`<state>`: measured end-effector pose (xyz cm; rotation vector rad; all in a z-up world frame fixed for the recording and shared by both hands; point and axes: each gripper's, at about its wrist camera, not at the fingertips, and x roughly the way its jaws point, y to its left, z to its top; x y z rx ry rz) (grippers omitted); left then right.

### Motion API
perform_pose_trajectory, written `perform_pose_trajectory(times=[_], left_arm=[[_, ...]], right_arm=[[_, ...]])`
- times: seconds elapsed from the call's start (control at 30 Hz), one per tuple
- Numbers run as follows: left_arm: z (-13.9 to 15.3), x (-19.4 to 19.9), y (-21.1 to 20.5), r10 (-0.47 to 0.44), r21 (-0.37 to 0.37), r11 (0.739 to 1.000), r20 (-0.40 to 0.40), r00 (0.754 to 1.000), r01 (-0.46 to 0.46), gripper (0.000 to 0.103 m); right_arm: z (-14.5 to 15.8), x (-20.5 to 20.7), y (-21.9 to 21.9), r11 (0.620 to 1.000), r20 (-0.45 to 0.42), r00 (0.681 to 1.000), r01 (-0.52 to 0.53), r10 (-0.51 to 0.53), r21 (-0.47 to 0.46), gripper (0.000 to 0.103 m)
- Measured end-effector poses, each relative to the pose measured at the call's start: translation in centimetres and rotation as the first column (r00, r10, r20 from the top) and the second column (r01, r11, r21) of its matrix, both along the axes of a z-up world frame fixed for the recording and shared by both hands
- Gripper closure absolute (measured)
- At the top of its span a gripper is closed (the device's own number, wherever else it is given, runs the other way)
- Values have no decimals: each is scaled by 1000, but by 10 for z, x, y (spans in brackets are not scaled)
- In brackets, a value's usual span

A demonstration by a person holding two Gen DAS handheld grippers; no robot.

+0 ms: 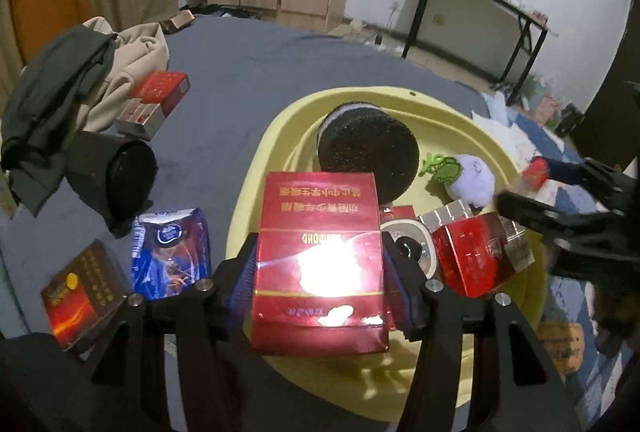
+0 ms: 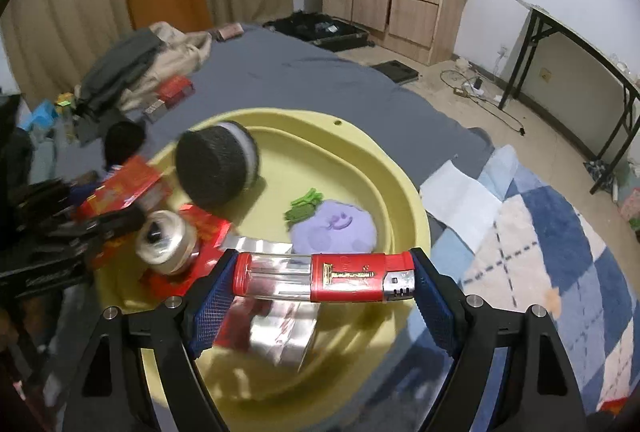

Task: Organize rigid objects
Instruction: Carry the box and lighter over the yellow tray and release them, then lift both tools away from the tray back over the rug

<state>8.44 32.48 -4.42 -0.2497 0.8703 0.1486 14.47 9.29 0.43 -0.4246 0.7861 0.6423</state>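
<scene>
My left gripper (image 1: 318, 272) is shut on a shiny red box (image 1: 320, 264) and holds it over the near rim of the yellow basin (image 1: 264, 148). My right gripper (image 2: 322, 278) is shut on a red and clear lighter (image 2: 324, 278), held crosswise over the same basin (image 2: 400, 184). In the basin lie a black round sponge (image 1: 368, 152), a purple plush toy (image 2: 334, 228), a tape roll (image 2: 166, 242), a red and silver box (image 1: 476, 252) and other red packs (image 2: 208, 228). The right gripper shows at the right of the left wrist view (image 1: 560, 200).
On the grey bed sheet outside the basin lie a blue snack pack (image 1: 172, 248), a dark brown box (image 1: 82, 292), a black cylinder (image 1: 116, 176), a red box (image 1: 156, 100) and a heap of clothes (image 1: 80, 88). A checked blanket (image 2: 560, 252) lies right of the basin.
</scene>
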Motion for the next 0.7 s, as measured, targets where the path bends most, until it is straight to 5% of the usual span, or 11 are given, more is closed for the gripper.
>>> perform_pose_trajectory(times=[0.17, 0.23, 0.33, 0.5, 0.7], left_arm=[[-3, 3, 1, 11, -24, 1000, 33, 999, -11, 42], [-3, 3, -1, 10, -21, 1000, 34, 999, -9, 25], [-5, 9, 0, 20, -19, 1000, 11, 1000, -20, 13], [13, 1, -1, 38, -38, 999, 38, 999, -36, 4], [62, -5, -30, -7, -36, 999, 88, 996, 10, 0]], right_arm=[[-19, 22, 20, 999, -13, 1000, 10, -11, -33, 21], [-24, 25, 25, 1000, -14, 1000, 6, -6, -26, 20], [-25, 26, 24, 1000, -16, 1000, 14, -14, -12, 15], [-3, 13, 6, 997, -1, 1000, -4, 4, 76, 1], [45, -11, -62, 968, 65, 991, 96, -114, 230, 0]])
